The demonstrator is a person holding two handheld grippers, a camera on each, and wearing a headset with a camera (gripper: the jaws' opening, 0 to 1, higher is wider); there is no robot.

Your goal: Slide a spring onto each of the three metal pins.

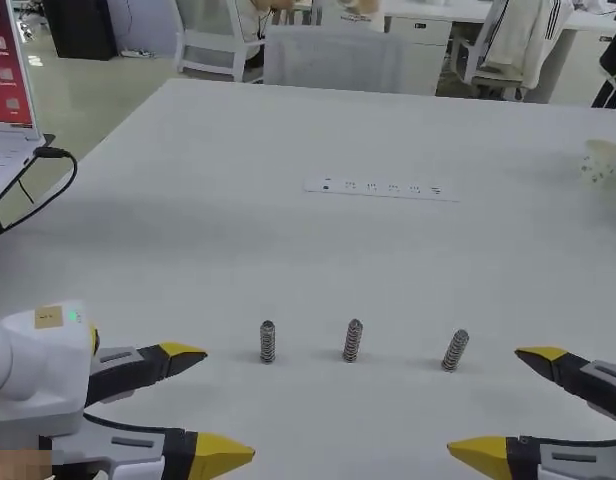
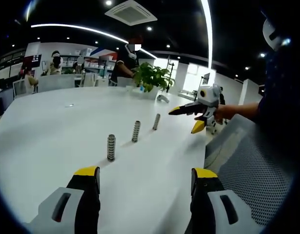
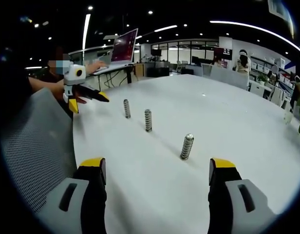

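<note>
Standing on the bench (image 1: 388, 130), left spring (image 1: 267, 342), middle spring (image 1: 353, 340) and right spring (image 1: 455, 350) each seem to sheathe a pin, so the task looks finished; left tongs (image 1: 226, 403) and right tongs (image 1: 484, 402) hang spread, empty.

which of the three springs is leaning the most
The rightmost spring in the head view: it tilts clearly rightward, while the middle spring and the left spring stand nearly straight.

A white power strip (image 1: 380, 188) lies flat on the table (image 1: 238, 240), centre frame. A laptop (image 1: 6, 90) sits at the left edge, a black cable (image 1: 48, 153) beside it. A grey chair (image 1: 333, 58) stands at top.
</note>
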